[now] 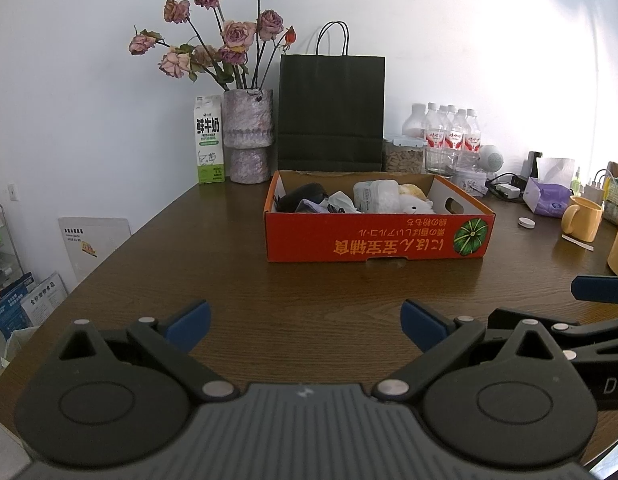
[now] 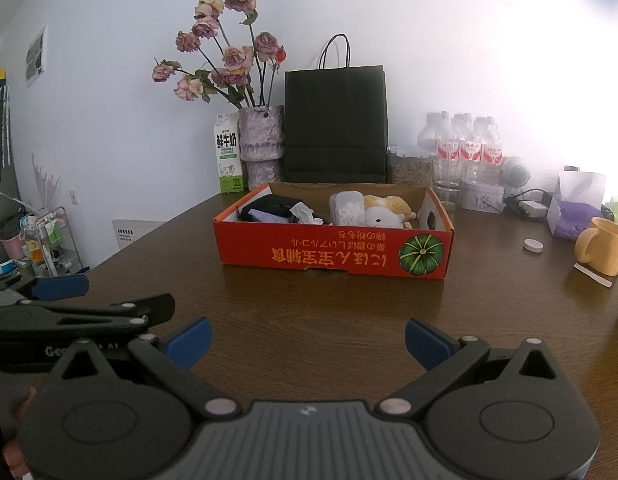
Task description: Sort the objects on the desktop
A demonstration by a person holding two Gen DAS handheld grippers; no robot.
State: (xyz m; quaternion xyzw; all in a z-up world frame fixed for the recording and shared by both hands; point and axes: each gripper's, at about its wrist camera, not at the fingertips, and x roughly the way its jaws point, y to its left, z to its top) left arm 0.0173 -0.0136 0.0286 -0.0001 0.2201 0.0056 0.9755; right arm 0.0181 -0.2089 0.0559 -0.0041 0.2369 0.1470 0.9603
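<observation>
Nearest the viewer, the left gripper (image 1: 305, 326) and the right gripper (image 2: 308, 344) hover side by side low over a dark wooden counter (image 1: 317, 292). Both have their blue-padded jaws spread wide and hold nothing. The counter between them and the box is bare.

Further back, in the middle of the counter, sits a shallow orange cardboard box (image 1: 373, 240) with a printed green pumpkin on its front. It already holds several things packed close together: a dark pouch (image 2: 275, 205) at the left, crumpled white paper or plastic (image 2: 307, 213) next to it, a clear lidded plastic container (image 2: 347, 206) of small white pieces, and a white and yellow plush toy (image 2: 385, 212) at the right.

To the right of the box, well apart from it, lie a small white round cap (image 2: 533, 245), a yellow mug (image 2: 601, 250) and a white paper strip (image 2: 593, 275).

Judged by look, the mug is stiff, smooth and breakable; its rim wall or handle offers the surest hold. The cap is light and low, so it wants a pinch across its edges. The strip lies flat and flimsy, hard to lift.

Along the back wall stand a milk carton (image 1: 208, 140), a vase of dried roses (image 1: 249, 136), a black paper bag (image 1: 331, 112) and water bottles (image 1: 453, 132).
</observation>
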